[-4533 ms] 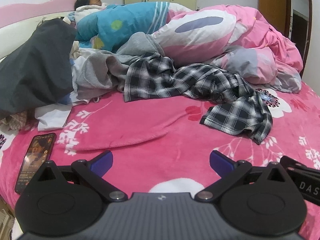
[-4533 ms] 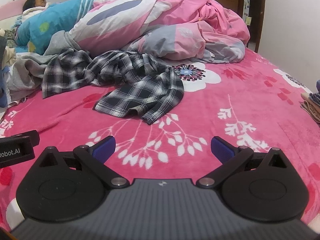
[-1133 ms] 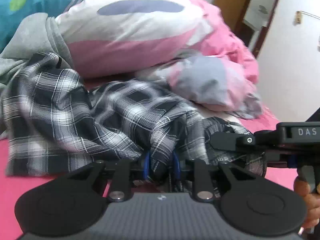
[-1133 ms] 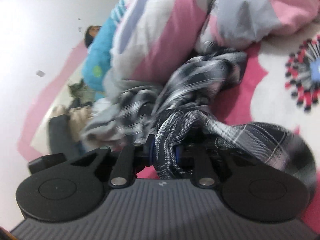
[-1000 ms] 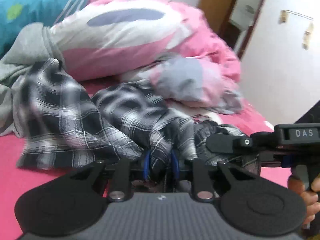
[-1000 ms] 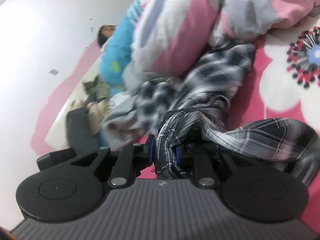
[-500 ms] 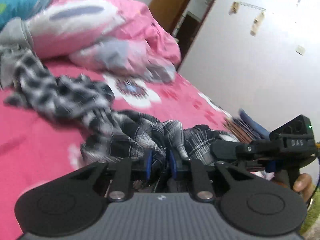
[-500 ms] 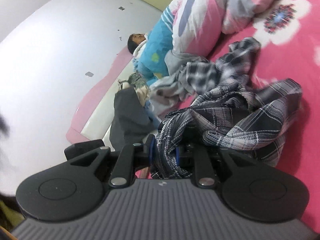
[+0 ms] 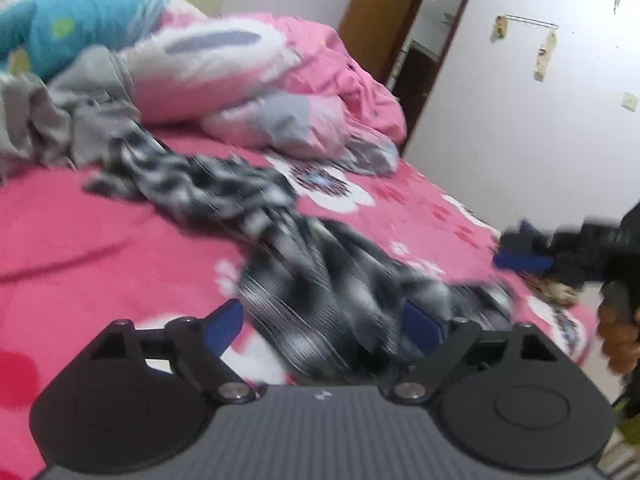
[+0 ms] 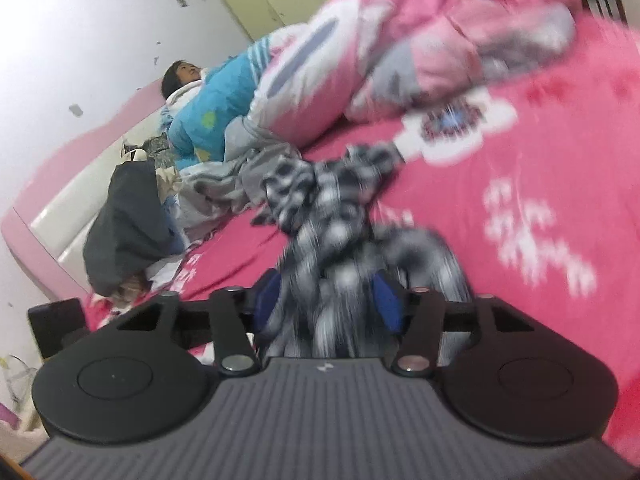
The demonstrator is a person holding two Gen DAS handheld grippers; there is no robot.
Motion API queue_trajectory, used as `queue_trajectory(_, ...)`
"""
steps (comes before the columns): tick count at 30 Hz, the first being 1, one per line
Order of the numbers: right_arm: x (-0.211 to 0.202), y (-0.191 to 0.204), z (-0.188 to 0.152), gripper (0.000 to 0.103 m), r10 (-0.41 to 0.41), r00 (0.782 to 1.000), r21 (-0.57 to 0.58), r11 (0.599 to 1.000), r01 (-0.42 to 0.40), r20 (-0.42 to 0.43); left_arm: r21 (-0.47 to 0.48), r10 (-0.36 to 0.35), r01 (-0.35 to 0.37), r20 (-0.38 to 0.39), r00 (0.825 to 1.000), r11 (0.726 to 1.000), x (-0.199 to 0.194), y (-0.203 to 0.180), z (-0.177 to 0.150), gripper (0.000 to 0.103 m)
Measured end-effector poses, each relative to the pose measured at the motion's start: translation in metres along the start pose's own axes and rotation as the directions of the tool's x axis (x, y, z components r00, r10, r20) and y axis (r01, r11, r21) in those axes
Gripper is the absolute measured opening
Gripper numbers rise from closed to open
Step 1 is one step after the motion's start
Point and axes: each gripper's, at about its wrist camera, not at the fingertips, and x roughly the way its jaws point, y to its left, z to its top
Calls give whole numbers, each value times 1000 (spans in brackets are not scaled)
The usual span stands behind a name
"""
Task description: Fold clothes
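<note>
A black-and-white plaid shirt (image 9: pixel 320 292) lies stretched out and crumpled on the pink flowered blanket (image 9: pixel 120 220), blurred by motion. My left gripper (image 9: pixel 322 320) is at the shirt's near end, its jaws opening wide; cloth lies loose between the blue pads (image 9: pixel 224 324). In the right wrist view the same shirt (image 10: pixel 332 216) runs up the bed from my right gripper (image 10: pixel 326 298), whose jaws are also opening with bunched cloth still between them. The right gripper (image 9: pixel 524 256) also shows at the right of the left wrist view, held by a hand (image 9: pixel 616 340).
A pink and white duvet heap (image 9: pixel 240 68) fills the far side of the bed. A person (image 10: pixel 180 76) lies under a blue cover (image 10: pixel 216 108) by the headboard. Grey clothes (image 9: pixel 72 120) and a dark garment (image 10: pixel 124 220) lie near it. The bed's edge (image 9: pixel 568 320) is close on the right.
Both grippers dragged the plaid shirt away from the duvet toward the near bed edge. Their jaws, shut on the cloth before, have now opened and the cloth hangs loose.
</note>
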Motion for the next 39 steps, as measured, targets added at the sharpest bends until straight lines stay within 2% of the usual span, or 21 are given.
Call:
queue_trajectory(2, 13, 11, 19, 60, -7, 1000, -55, 998, 8, 18, 6, 28, -28, 7, 1000, 1000, 9, 5, 7, 95)
queue_trajectory(4, 31, 25, 39, 70, -1, 1000, -130, 992, 4, 22, 8, 41, -41, -3, 999, 999, 20, 10, 12, 95)
queue_trajectory(6, 64, 40, 54, 78, -12, 1000, -209, 978, 10, -11, 1, 47, -47, -17, 999, 999, 30, 15, 13, 95)
queue_trajectory(8, 97, 55, 68, 80, -27, 999, -287, 958, 13, -45, -8, 42, -42, -37, 998, 999, 36, 20, 10, 95)
queue_trajectory(10, 142, 72, 73, 80, -77, 993, -418, 908, 33, -89, -23, 24, -25, -50, 998, 999, 41, 26, 6, 95)
queue_trajectory(12, 187, 89, 76, 80, -134, 983, -544, 838, 44, -126, -41, 10, -12, -62, 998, 999, 46, 32, 2, 94)
queue_trajectory(16, 269, 114, 69, 80, -199, 965, -755, 656, 3, -169, -74, -10, 4, -77, 997, 997, 50, 42, -3, 90)
queue_trajectory(19, 321, 116, 62, 80, -245, 950, -808, 589, -14, -195, -91, -26, 18, -91, 995, 996, 55, 45, -4, 88)
queue_trajectory(20, 336, 113, 62, 80, -265, 942, -808, 588, -12, -207, -96, -31, 22, -96, 995, 995, 57, 46, -4, 88)
queue_trajectory(21, 351, 107, 62, 76, -290, 931, -799, 601, -5, -224, -100, -37, 27, -101, 994, 995, 59, 47, -4, 88)
queue_trajectory(22, 363, 101, 64, 57, -307, 918, -778, 629, -4, -253, -104, -42, 31, -105, 994, 994, 60, 48, -4, 88)
queue_trajectory(23, 369, 92, 67, 44, -310, 908, -747, 665, -5, -282, -106, -45, 33, -107, 993, 994, 61, 48, -4, 88)
queue_trajectory(25, 368, 76, 78, 6, -282, 911, -657, 754, 15, -303, -109, -47, 35, -108, 993, 993, 62, 48, -4, 88)
queue_trajectory(28, 336, 57, 103, 2, -170, 953, -501, 865, 22, -252, -118, -48, 35, -110, 993, 992, 63, 49, -6, 89)
queue_trajectory(31, 281, 34, 132, 1, -76, 988, -338, 941, 25, -137, -130, -45, 30, -113, 993, 991, 61, 48, -6, 89)
queue_trajectory(33, 230, 16, 145, 0, -60, 997, -266, 963, 47, -39, -140, -49, 34, -109, 993, 990, 58, 47, -5, 89)
queue_trajectory(36, 152, -12, 163, 0, -51, 992, -153, 986, 68, 111, -150, -56, 41, -102, 993, 988, 54, 43, -4, 89)
queue_trajectory(39, 96, -33, 160, 0, -137, 979, -149, 976, 160, 152, -146, -57, 42, -100, 993, 988, 52, 38, -4, 89)
